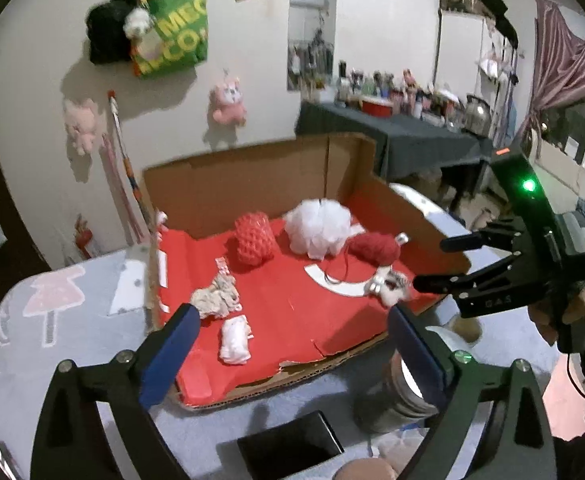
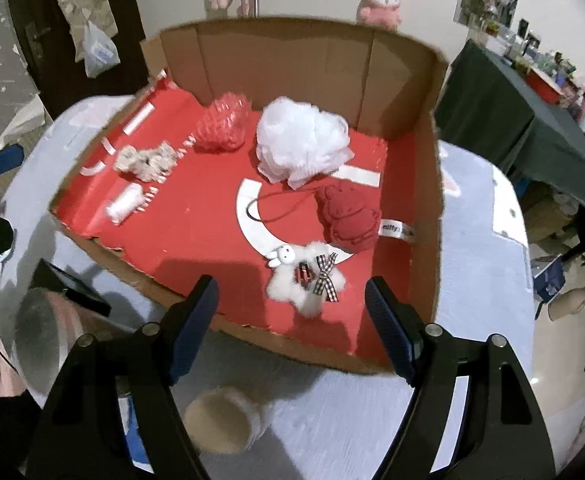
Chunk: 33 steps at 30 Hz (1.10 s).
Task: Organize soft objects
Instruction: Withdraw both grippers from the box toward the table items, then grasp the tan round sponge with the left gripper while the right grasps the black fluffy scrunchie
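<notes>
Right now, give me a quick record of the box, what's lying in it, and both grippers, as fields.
container: open cardboard box with red floor
back row: red mesh sponge, white mesh bath pouf
right side: red knitted pouch, white plush bunny charm with checked bow
left side: crumpled patterned cloth, small white rolled cloth
left gripper: open, empty
right gripper: open, empty

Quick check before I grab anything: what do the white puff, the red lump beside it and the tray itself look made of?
White puff: gathered nylon-like mesh, translucent ruffles, likely a bath sponge. Red lump: matte plush or knit fabric, ribbed folds, sewn label, thin cord. Tray: corrugated cardboard, brown walls, torn fluted front edge, floor faced in smooth red with white print.
</notes>
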Available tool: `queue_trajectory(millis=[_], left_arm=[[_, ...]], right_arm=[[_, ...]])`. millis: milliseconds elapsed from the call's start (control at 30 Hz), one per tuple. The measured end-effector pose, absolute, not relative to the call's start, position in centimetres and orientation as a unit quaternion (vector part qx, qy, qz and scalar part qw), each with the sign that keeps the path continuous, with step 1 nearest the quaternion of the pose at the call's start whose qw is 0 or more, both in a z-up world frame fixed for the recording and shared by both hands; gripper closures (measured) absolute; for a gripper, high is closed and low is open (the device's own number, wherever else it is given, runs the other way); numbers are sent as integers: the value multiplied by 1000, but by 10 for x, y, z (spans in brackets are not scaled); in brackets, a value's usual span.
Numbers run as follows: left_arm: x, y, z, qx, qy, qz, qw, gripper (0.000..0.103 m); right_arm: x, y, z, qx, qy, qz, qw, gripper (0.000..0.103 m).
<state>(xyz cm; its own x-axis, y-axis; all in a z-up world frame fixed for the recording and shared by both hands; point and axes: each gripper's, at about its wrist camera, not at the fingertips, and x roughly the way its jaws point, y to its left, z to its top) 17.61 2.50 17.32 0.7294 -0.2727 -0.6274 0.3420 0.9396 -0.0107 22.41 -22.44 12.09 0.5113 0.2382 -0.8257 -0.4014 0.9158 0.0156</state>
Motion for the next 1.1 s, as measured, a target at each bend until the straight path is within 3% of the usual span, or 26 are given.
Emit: queue_trajectory(millis=[267, 367, 533, 833, 1100], left_arm=[[124, 36, 191, 29, 259, -138, 955, 0], [103, 35, 192, 25, 239, -131, 962, 0], [74, 35, 186, 9, 219, -127, 968, 0], [30, 25, 160, 8, 187, -112, 976, 0], [21, 18, 115, 2, 206, -100, 973, 0]], right_arm=[[161, -233, 167, -72, 369, 179, 909, 21], [132, -235, 179, -69, 332, 174, 925, 11], [78, -234, 186, -73, 273, 155, 947, 10], [13, -235, 151, -48, 209, 116, 970, 5], [1, -239, 99, -21, 230, 87, 969, 5]])
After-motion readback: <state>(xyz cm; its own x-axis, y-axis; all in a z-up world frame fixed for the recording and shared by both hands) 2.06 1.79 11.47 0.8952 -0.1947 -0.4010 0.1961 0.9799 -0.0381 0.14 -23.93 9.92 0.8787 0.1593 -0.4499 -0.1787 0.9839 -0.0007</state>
